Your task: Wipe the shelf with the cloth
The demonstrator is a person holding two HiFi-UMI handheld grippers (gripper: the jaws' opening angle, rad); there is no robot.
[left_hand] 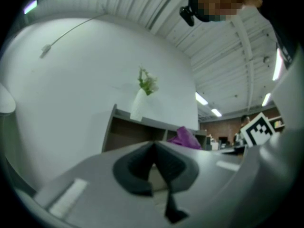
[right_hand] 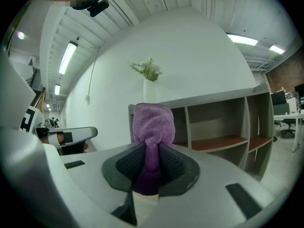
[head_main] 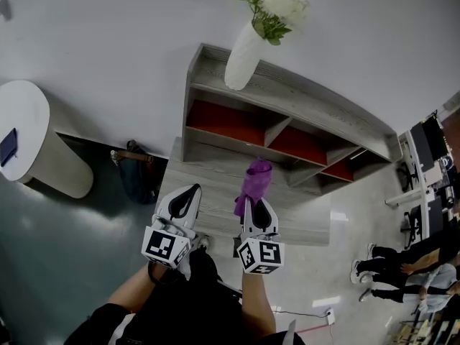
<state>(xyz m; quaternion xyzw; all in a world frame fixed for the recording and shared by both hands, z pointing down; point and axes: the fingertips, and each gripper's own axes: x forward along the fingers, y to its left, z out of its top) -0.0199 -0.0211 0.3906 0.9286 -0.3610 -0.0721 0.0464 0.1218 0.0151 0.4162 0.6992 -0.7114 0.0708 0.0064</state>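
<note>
The right tool (right_hand: pixel 151 148) is clamped on the purple cloth (right_hand: pixel 152 121). Its dark ribbed pads press in from both sides on the middle of a folded strip. The cloth stands up out of the jaws as a rounded, terry-textured hump, and a darker tail of it hangs down between the pads toward the tool's body. In the head view the cloth sticks out forward past the jaw tips, over the far part of the pale wood-grain counter (head_main: pixel 302 223) and just short of the shelf (head_main: pixel 309 95). I cannot tell whether it touches the counter or is held above it.

The left tool (head_main: pixel 188 194) is just beside the right one, over the same counter. Its jaws are drawn together so the tips meet, with only a narrow slit lower down showing the wood beneath. In its own view the cloth appears off to the right, ahead of the shelf's open front.

The shelf is grey wood and stands against a white wall, with open compartments whose floors are red-brown. A tall white vase (head_main: pixel 242 56) with white flowers (head_main: pixel 272 2) and green leaves stands on the left end of its top board.
</note>
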